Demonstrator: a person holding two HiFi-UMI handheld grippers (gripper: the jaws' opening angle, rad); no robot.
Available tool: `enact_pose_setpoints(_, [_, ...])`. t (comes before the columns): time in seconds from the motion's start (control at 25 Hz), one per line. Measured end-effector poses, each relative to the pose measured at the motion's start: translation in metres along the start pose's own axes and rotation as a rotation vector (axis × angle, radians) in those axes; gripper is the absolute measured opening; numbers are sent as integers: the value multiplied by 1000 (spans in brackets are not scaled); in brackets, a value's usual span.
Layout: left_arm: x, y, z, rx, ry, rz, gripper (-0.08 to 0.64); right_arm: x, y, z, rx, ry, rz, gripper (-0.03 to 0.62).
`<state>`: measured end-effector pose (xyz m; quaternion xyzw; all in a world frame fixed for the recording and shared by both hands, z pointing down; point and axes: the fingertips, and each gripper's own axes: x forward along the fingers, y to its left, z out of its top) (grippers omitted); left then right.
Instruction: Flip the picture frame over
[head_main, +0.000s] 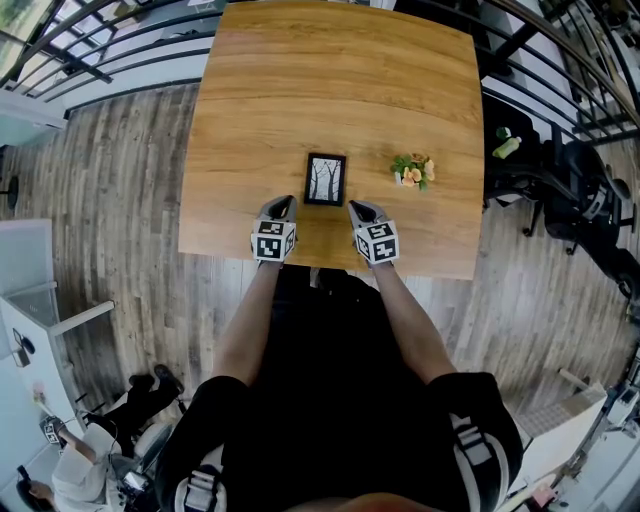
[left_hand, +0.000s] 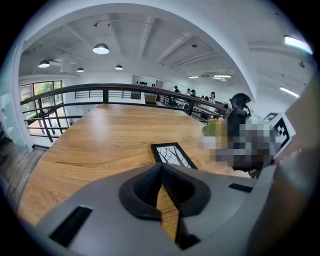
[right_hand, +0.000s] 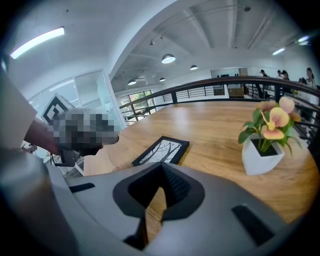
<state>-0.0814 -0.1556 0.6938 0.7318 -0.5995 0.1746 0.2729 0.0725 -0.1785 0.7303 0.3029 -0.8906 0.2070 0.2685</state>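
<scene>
**Desk:** Where was the frame when you looked?

**Operator:** The picture frame (head_main: 325, 180) lay flat on the table (head_main: 300, 80), near the front edge, with its tree print facing up. My left gripper (head_main: 284, 204) sat just to its left and my right gripper (head_main: 357, 208) just to its right. Neither was touching it.

**Desk:** And the jaws?

**Operator:** Both pairs were clenched tight with nothing between them. Past each pair I saw only bare wood.

**Desk:** So which step were you on?

**Operator:** I couldn't settle that. Print up, with both tools parked beside it, fitted a frame waiting to be turned onto its face. It fitted just as well a frame that had lain face down and now showed its print, so I wouldn't name a move from that alone. My judgement was that if a turn was called for, the jaws would have to part and one edge be lifted. The frame sat flush on the wood with no gap for a pad. The flower pot (head_main: 412, 170) to the right would need to be kept clear of.

**Desk:** Anything you couldn't make out?

**Operator:** The underside, so I couldn't say whether it had a stand or a hanger. In the left gripper view the gripper's own body cut off the frame's near end. From overhead the print was too small to read beyond bare branches.
</scene>
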Motion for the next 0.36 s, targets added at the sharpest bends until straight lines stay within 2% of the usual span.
enact_pose_setpoints(0.36, [5,-3,-3,4,9,-17,25,-2,-7,-8,19,8,-23,6])
